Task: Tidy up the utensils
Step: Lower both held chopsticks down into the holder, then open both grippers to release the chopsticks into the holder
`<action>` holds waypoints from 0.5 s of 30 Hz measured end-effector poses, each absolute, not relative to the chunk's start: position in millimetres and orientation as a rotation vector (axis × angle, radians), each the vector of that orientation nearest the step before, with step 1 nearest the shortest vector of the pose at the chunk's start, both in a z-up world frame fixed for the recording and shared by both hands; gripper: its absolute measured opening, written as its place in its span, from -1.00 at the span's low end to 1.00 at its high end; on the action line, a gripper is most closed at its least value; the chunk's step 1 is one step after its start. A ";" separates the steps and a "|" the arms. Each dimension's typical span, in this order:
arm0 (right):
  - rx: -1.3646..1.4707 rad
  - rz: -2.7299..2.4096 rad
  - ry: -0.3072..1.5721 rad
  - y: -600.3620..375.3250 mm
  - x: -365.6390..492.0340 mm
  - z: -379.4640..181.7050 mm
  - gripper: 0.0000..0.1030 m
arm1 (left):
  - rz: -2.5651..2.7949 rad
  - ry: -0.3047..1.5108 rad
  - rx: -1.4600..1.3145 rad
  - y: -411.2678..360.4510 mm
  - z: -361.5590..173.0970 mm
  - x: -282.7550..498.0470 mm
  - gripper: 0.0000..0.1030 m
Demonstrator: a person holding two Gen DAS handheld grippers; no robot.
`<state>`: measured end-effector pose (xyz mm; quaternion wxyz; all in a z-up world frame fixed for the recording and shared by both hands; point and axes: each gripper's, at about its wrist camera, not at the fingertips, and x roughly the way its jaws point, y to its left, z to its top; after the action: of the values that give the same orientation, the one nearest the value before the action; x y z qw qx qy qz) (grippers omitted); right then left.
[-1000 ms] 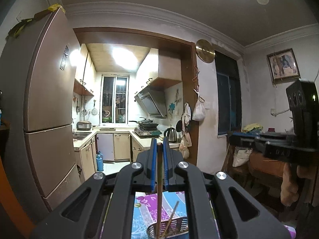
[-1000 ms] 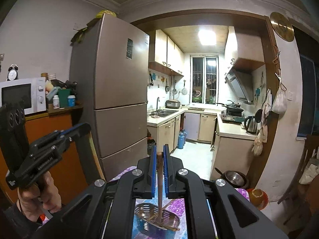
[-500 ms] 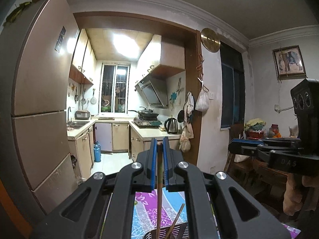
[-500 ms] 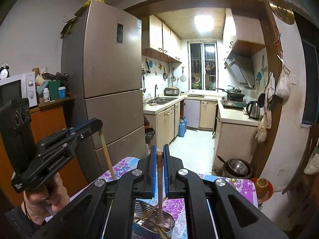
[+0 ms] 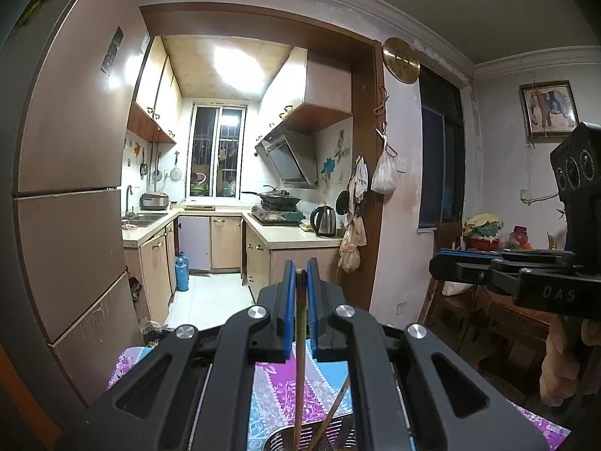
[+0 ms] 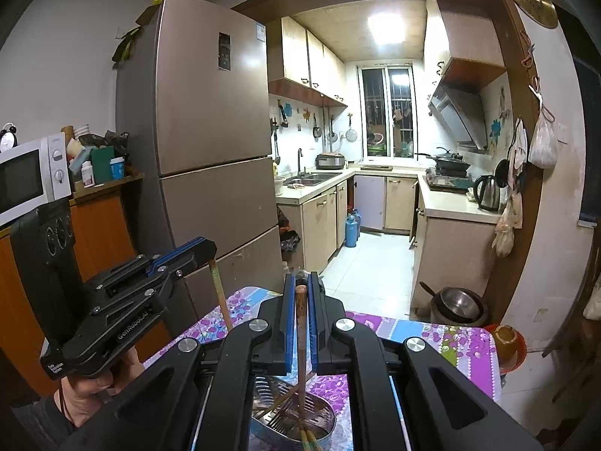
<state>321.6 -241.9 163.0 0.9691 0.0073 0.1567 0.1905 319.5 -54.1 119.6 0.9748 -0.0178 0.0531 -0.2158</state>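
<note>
Both grippers sank; jaws clenched on chopsticks (image 5: 299, 345); right view alone shows whole holder (image 6: 293, 413).

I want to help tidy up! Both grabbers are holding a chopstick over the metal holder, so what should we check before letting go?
1. Left gripper jaws clamped on its chopstick: ok.
2. Right gripper jaws clamped on its chopstick: ok.
3. Right chopstick's lower end inside the metal holder: ok.
4. Left chopstick's lower end inside the holder: looks so, but its tip is cut off by the picture edge, so cannot tell.
5. Both chopsticks roughly upright: ok.
6. Room left in the holder among the chopsticks already there: cannot tell.
</note>
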 end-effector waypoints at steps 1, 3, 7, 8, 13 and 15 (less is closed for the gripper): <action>0.015 0.385 0.320 -241.6 322.6 161.7 -0.85 | -0.433 0.109 -0.035 -55.6 119.5 319.9 -0.91; 0.014 0.388 0.330 -240.2 325.2 158.2 -0.85 | -0.433 0.117 -0.042 -56.1 118.5 322.7 -0.91; 0.028 0.417 0.372 -238.1 334.7 151.8 -0.84 | -0.428 0.135 -0.048 -56.1 114.6 327.5 -0.81; 0.031 0.416 0.381 -238.5 336.9 150.1 -0.82 | -0.420 0.139 -0.049 -55.4 114.0 328.5 -0.51; 0.050 0.408 0.346 -243.8 329.1 152.6 -0.54 | -0.389 0.118 -0.072 -45.4 118.9 322.2 0.00; 0.052 0.410 0.313 -246.1 317.4 159.7 -0.54 | -0.381 0.111 -0.065 -42.1 123.5 316.5 0.00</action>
<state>317.4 -246.1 159.7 0.9667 0.0256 0.1545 0.2026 316.5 -42.1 123.5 0.9799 -0.0323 0.0553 -0.1890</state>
